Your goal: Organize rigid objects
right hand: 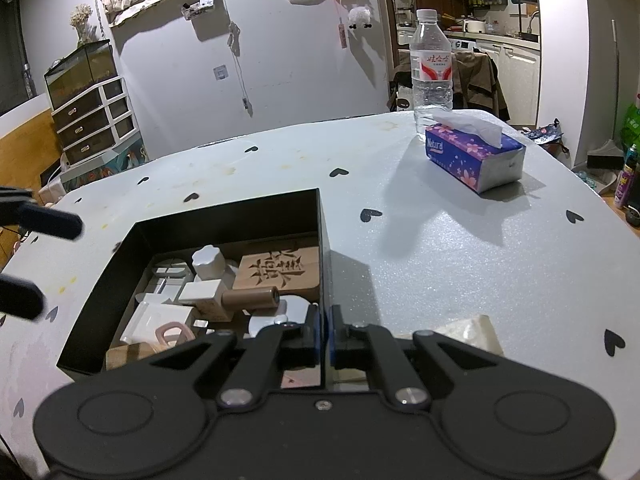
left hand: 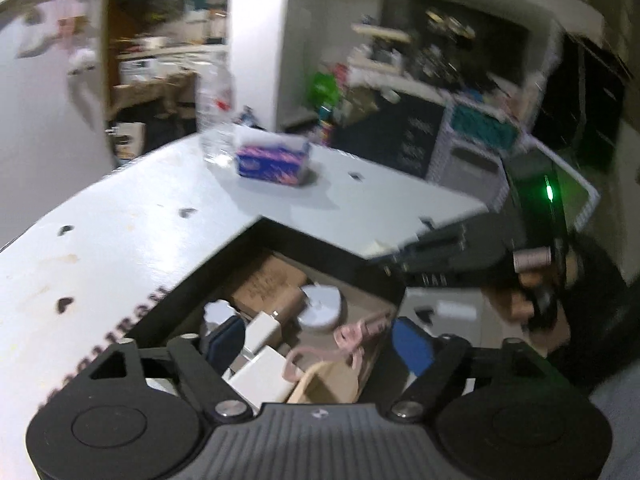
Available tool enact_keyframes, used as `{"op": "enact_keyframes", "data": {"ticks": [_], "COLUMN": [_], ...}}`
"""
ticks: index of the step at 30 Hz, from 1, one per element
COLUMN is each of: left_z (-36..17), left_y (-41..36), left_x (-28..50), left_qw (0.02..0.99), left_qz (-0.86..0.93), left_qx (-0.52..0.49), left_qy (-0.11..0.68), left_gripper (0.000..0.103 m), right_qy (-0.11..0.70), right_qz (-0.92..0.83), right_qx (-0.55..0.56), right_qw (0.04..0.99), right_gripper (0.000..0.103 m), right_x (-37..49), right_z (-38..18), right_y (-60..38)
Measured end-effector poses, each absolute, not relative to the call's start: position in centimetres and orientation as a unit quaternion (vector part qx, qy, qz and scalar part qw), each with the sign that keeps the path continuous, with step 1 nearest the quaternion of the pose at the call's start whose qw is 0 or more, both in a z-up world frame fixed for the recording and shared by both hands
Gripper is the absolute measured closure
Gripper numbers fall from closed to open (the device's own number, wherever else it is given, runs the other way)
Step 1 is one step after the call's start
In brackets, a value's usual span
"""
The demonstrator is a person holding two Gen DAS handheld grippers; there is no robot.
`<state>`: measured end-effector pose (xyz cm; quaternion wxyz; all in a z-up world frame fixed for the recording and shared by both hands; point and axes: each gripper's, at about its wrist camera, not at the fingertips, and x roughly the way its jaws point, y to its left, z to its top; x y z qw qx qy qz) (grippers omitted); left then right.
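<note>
The box (right hand: 224, 220) sits at 9 o'clock on the table (right hand: 440, 260), full of small stiff pieces. The right gripper (right hand: 325, 340) is clamped on its thin right wall; the left gripper (left hand: 320, 344) hangs over it, jaws wide and empty. The wooden block (right hand: 280, 272) looks light and hard: grip its flat sides.

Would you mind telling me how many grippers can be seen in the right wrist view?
2. The right gripper is shut on the black box wall at bottom centre; the left gripper enters open at the left edge.
</note>
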<state>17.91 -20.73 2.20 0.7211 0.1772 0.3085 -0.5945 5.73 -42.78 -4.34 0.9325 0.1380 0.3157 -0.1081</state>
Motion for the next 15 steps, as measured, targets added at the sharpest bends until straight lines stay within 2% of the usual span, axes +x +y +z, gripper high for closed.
{"op": "enact_keyframes", "data": {"ticks": [2, 4, 15], "left_z": [2.6, 2.9, 2.0], "left_y": [-20.2, -19.7, -16.8], "left_x": [17.7, 17.6, 15.9], "left_qw": [0.739, 0.756, 0.861], "left_qz": [-0.579, -0.562, -0.412], "left_qx": [0.153, 0.133, 0.058], "left_qy": [0.309, 0.308, 0.293], "left_gripper": [0.007, 0.002, 0.000], "right_qy": [0.316, 0.317, 0.310], "right_qz": [-0.109, -0.108, -0.115], "right_qx": [0.136, 0.135, 0.114], "right_qw": [0.933, 0.933, 0.937], "right_gripper": [0.099, 0.099, 0.096], "right_x": [5.8, 5.8, 5.3], "right_z": [-4.4, -4.4, -3.5], "right_y": [-42.8, -42.8, -42.5]}}
